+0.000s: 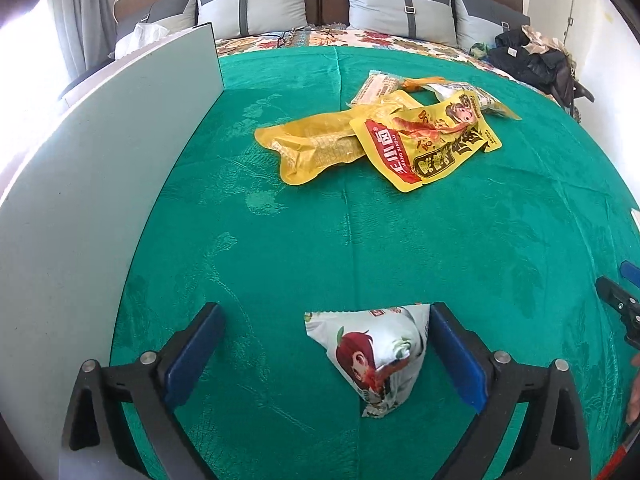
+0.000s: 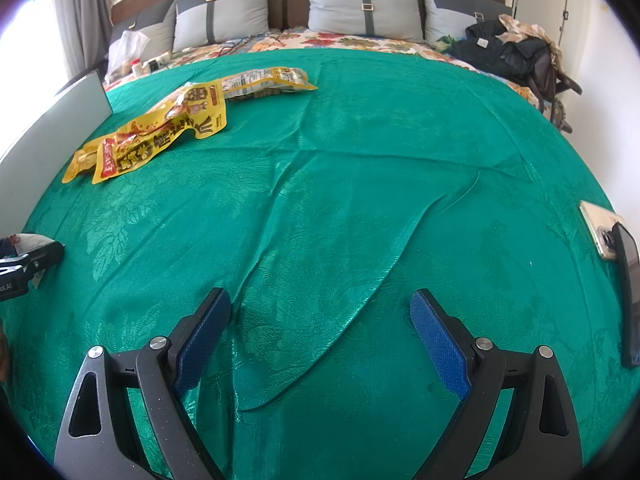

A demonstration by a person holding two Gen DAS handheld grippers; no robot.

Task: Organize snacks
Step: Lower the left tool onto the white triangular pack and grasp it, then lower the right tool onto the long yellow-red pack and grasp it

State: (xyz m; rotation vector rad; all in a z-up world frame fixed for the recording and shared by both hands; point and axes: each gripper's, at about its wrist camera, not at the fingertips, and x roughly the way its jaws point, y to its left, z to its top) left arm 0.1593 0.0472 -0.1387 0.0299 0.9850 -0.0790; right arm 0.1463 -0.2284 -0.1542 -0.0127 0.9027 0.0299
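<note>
The left gripper (image 1: 326, 324) hangs low over the green bedspread (image 1: 400, 248) with its jaws spread wide, and a white snack packet (image 1: 374, 354) printed with a red-haired cartoon figure lies on the cloth between them, pressed against the right-hand blue pad while well apart from the left one; its near end is crumpled and its print is hard to read. The right gripper (image 2: 320, 310) also stands with jaws wide apart and nothing between them, over a long fold in the cloth. Further up the bed lies a loose pile of yellow snack packets (image 1: 424, 140), overlapping so that the lower ones are partly covered; a paler packet (image 1: 380, 86) behind them is half hidden and its label cannot be made out. In the right wrist view the same pile (image 2: 160, 136) sits toward the left, with another printed packet (image 2: 268, 82) just beyond it. A pale grey board (image 1: 100, 168) stands upright along the left edge of the bedspread, cut off by the frame. At the right edge of the right wrist view, a phone (image 2: 600, 228) and a dark flat object (image 2: 630, 292) are both clipped by the lens rim. Grey cushions (image 2: 360, 6) lean on a brown headboard, a floral sheet (image 2: 360, 42) shows beyond the green cloth, and dark clothing (image 2: 508, 52) is heaped at the far right corner.
</note>
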